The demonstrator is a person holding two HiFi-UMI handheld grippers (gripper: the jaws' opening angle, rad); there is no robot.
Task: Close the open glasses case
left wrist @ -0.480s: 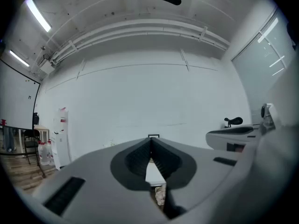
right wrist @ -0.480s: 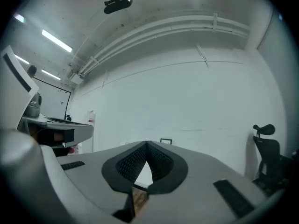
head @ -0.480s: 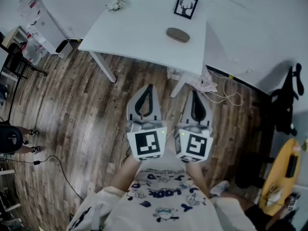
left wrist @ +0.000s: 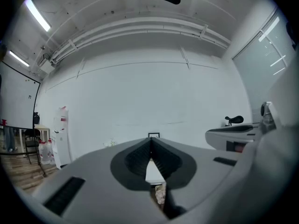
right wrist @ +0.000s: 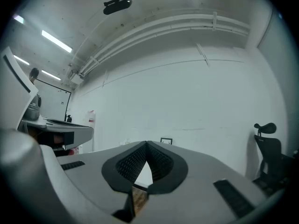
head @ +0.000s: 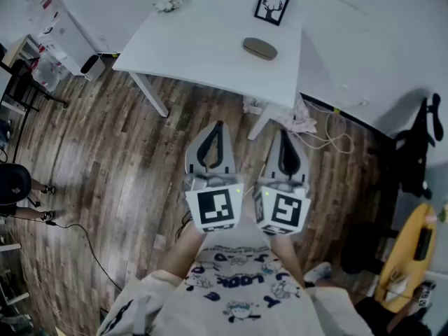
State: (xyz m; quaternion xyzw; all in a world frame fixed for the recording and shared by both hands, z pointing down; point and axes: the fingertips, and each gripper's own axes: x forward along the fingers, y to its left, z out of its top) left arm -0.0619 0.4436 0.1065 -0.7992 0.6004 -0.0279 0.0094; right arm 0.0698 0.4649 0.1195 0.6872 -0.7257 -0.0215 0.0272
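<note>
Head view: glasses case (head: 260, 47) lies on the white table (head: 199, 51), upper centre; left gripper (head: 218, 127) and right gripper (head: 283, 135) side by side below, mid-frame; left gripper view: jaw tips together, gripping nothing; right gripper view: likewise closed, empty

We count one bench (head: 203, 44). On it we count one glasses case (head: 260, 48), one framed picture (head: 271, 8) and one small bunch of flowers (head: 169, 3). We count two claws: one left claw (head: 218, 126) and one right claw (head: 283, 134). We count one black office chair (head: 418, 149).
</note>
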